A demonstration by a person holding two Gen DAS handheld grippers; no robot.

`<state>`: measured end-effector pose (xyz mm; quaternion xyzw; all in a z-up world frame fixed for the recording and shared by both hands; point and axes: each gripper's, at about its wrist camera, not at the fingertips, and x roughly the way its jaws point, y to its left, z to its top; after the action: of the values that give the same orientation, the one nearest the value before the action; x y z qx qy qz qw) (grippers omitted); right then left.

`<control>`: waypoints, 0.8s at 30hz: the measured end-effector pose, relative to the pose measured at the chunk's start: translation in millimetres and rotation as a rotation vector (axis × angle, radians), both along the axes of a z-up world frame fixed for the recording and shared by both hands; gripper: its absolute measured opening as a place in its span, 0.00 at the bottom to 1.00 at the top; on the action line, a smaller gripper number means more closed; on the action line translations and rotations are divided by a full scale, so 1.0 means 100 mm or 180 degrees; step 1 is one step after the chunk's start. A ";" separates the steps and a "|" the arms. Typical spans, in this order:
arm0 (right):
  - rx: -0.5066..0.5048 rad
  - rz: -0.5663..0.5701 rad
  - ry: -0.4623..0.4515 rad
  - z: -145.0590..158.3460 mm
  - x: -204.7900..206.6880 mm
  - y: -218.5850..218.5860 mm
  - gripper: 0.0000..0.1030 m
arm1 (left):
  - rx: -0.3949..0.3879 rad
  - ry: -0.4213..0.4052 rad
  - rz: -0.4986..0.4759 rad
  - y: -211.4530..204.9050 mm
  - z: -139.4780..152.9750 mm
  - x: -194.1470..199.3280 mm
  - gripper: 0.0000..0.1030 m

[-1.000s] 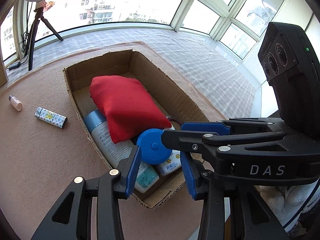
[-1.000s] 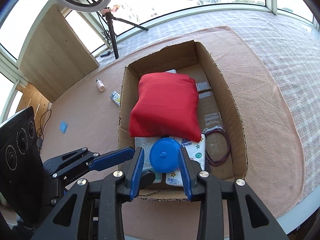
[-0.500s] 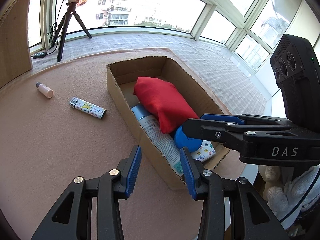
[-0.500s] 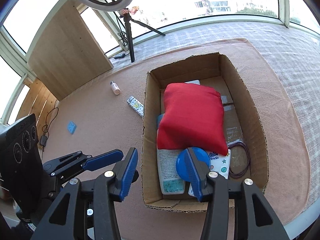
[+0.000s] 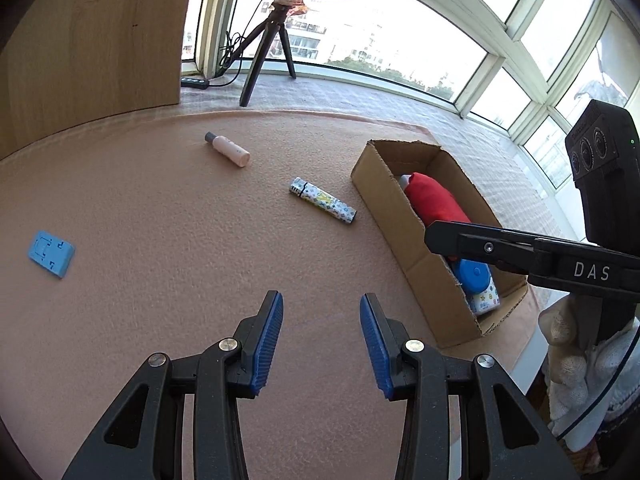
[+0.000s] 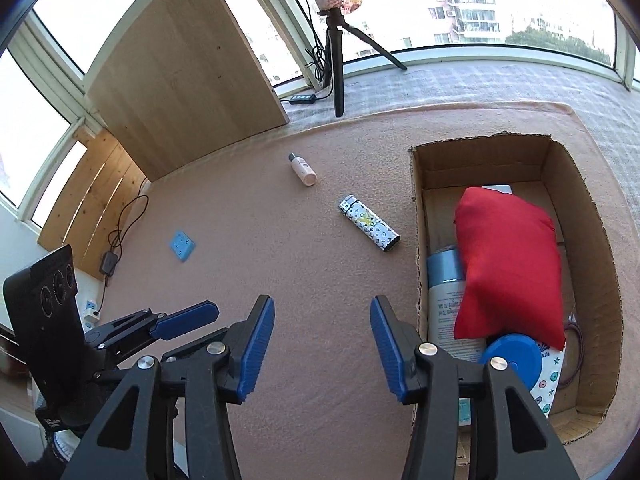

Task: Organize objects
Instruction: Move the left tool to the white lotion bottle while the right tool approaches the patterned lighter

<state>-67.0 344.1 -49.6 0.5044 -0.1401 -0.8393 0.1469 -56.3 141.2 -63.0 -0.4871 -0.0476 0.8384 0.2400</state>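
Since the earlier frames we have swung both tools leftward away from the open brown cardboard box [image 6: 516,148], so the peach felt mat [image 5: 160,280] now fills the middle of each view and the box sits off toward the mat's right edge. Our left hand-held gripper [image 5: 321,336] hangs above bare mat with its blue-padded jaws spread apart and nothing between them. Our right hand-held gripper [image 6: 322,344] is likewise wide open and empty, its right finger overlapping the box's near left wall in its own view.

Inside the box lies a red fabric pouch [image 6: 508,264], resting across a tall blue-capped white spray bottle [image 6: 446,292] along the left wall. At the box's near end a round blue tape measure [image 6: 512,356] sits on a white tissue pack with coloured stars [image 6: 550,372], and a thin purple cord loop [image 6: 576,352] lies by the right wall.

Out on the mat, just left of the box, lies a white patterned cylinder with a dark end [image 5: 322,206]. Farther toward the mat's far edge lies a small pale pink bottle with a grey cap [image 5: 228,149], well apart from the cylinder. Near the mat's left edge lies a flat light-blue rectangular piece [image 5: 51,253].

Beyond the mat stand a black tripod with a ring light [image 6: 334,52] and a light wooden panel [image 6: 180,80].
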 end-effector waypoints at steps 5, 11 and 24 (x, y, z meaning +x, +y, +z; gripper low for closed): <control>0.0054 0.0081 -0.0012 0.00 -0.23 -0.22 0.45 | -0.0016 -0.0050 0.0277 -0.45 -0.02 -0.08 0.42; 0.0121 0.0104 -0.0009 0.02 -0.46 -0.37 0.45 | -0.0032 -0.0001 0.0425 -0.74 0.10 -0.38 0.42; 0.0140 -0.0095 -0.0014 0.03 -0.91 -0.24 0.45 | -0.0131 -0.0181 0.0473 -0.40 0.08 -1.83 0.43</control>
<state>-157.9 320.3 -46.1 0.5072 -0.1295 -0.8431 0.1230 -239.6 101.2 -55.0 -0.5107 -0.0732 0.8405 0.1657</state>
